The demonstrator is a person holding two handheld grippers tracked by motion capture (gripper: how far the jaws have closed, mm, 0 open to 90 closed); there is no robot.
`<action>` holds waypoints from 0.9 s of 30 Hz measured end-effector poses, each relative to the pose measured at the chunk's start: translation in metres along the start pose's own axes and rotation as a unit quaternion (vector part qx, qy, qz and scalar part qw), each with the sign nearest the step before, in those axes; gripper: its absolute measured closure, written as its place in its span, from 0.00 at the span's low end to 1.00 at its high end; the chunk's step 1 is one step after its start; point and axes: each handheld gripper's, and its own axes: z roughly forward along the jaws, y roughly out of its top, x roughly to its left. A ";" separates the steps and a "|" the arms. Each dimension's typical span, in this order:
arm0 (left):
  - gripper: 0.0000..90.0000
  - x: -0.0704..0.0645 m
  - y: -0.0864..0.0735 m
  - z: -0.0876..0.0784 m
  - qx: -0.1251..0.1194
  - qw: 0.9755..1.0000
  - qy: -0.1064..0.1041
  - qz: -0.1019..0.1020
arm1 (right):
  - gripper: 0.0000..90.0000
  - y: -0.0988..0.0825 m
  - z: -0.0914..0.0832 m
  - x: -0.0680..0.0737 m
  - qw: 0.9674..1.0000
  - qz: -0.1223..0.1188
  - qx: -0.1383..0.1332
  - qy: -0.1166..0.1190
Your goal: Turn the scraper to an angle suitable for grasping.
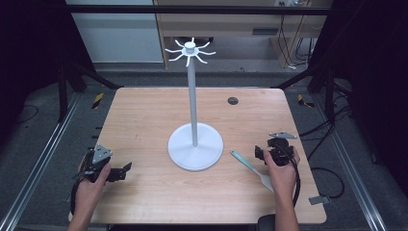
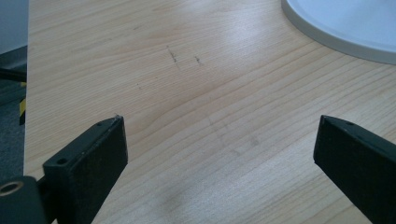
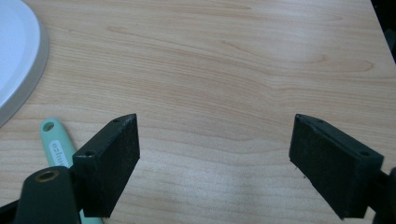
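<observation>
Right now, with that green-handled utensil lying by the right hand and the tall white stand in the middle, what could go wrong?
1. The spatula lies flat on the table, beside the open right gripper, not between its jaws; a pinch from here might close on nothing or skid it away.
2. The stand is tall and slim, and its base is close to the spatula; a careless sweep could knock it.
3. The left gripper, also open, is not steadying anything.

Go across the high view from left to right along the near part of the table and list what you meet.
Left tool → white stand's round base → mint-handled spatula → right tool, the last two close together with the spatula's handle end reaching furthest left.
</observation>
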 end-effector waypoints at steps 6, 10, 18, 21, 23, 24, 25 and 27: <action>0.03 -0.001 -0.001 -0.001 0.004 1.000 0.004 0.000 | 0.20 0.004 0.002 0.010 0.999 -0.031 0.009 -0.006; 0.03 0.000 -0.001 -0.001 0.003 1.000 0.005 -0.001 | 0.21 0.006 0.001 0.016 0.999 -0.043 0.012 0.001; 0.03 -0.003 -0.001 -0.003 0.002 1.000 -0.001 0.008 | 0.34 0.013 -0.002 0.038 0.996 -0.089 0.025 0.021; 0.03 -0.001 -0.002 -0.002 0.002 1.000 -0.002 0.005 | 0.45 0.024 -0.002 0.048 0.993 -0.107 0.031 0.034; 0.03 -0.002 -0.001 -0.002 0.002 1.000 -0.003 0.004 | 0.53 0.029 0.001 0.052 0.992 -0.111 0.040 0.037; 0.03 -0.002 -0.001 -0.001 0.005 1.000 -0.003 0.006 | 0.57 0.031 0.003 0.055 0.991 -0.117 0.042 0.045; 0.03 -0.003 -0.002 -0.001 0.006 1.000 -0.003 0.007 | 0.62 0.033 0.006 0.057 0.990 -0.125 0.046 0.046; 0.03 -0.004 -0.002 -0.002 0.006 1.000 -0.003 0.011 | 0.71 0.037 0.012 0.061 0.988 -0.144 0.047 0.044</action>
